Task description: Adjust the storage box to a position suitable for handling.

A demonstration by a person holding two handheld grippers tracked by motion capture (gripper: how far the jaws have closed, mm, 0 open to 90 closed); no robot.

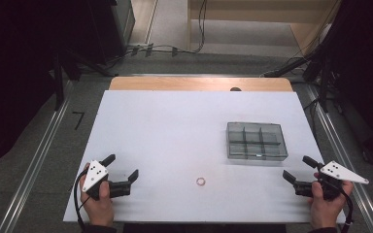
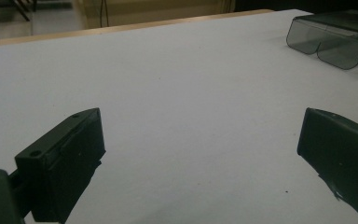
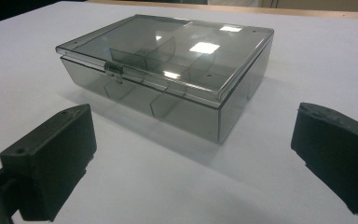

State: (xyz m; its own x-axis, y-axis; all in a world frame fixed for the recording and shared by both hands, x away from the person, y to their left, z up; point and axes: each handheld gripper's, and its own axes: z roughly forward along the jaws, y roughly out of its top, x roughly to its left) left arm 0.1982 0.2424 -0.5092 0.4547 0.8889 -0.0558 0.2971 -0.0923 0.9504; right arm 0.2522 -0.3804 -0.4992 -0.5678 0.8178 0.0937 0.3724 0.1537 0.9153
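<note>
**Open jaws over bare white tabletop**

My left gripper (image 2: 200,154) points across the flat white table surface (image 2: 177,84), its two black block-shaped jaws standing wide apart with nothing between them. Far off at the upper right sits a smoky grey transparent plastic box (image 2: 335,39), well apart from my jaws. A light wooden table edge (image 2: 121,28) runs behind.

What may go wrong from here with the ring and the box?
1. The ring is small and lies flat on the white table; the wide left gripper may push it away instead of gripping it.
2. The box has its lid closed, with a small latch at the front; the right gripper may slide the light box while opening it.
</note>
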